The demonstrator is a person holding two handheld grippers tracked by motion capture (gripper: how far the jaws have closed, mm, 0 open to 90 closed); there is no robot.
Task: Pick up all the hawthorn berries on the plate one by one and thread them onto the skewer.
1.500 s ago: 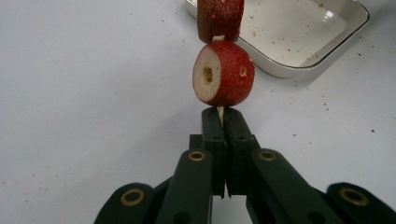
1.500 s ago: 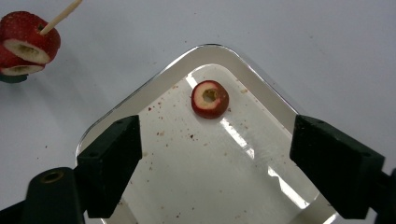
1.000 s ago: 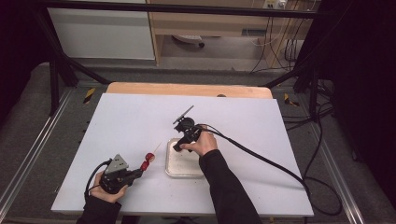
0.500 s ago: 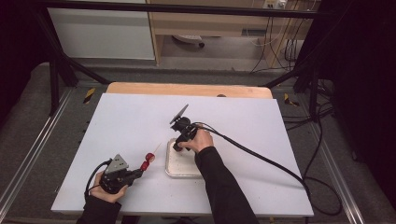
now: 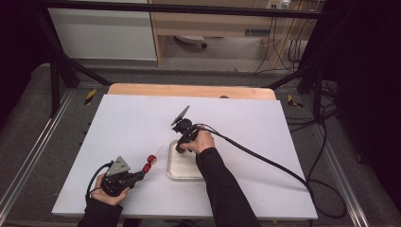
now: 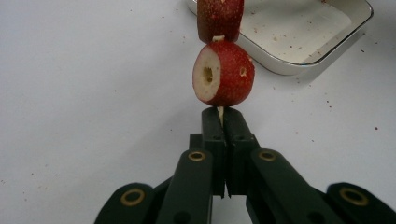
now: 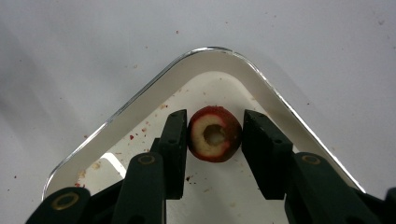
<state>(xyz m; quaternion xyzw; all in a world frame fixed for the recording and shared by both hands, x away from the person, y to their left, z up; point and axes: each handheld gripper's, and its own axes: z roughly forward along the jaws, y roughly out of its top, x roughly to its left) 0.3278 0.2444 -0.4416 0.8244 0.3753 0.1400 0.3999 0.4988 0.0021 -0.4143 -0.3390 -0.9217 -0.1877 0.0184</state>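
Two cored red fruits [image 6: 223,72] already sit on the skewer [image 6: 220,113], pinched between the left gripper [image 6: 220,122]'s closed fingers near the table's front-left. The right gripper [image 7: 214,140]'s fingers, parted, straddle a third fruit [image 7: 215,133] in the tray [image 7: 261,91]'s corner; gripping and threading remain.

The place is looking like a lab or robotics test room set up for recording. A white work table [image 5: 142,123] with a bare wood edge is standing inside a frame of black metal struts [image 5: 61,71], and aluminium rails [image 5: 28,161] are running along both sides on grey carpet. Black cables [image 5: 283,165] are trailing off the table and across the floor toward the wall. A pale wooden cabinet [image 5: 222,23] and a white panel [image 5: 101,33] are standing behind.
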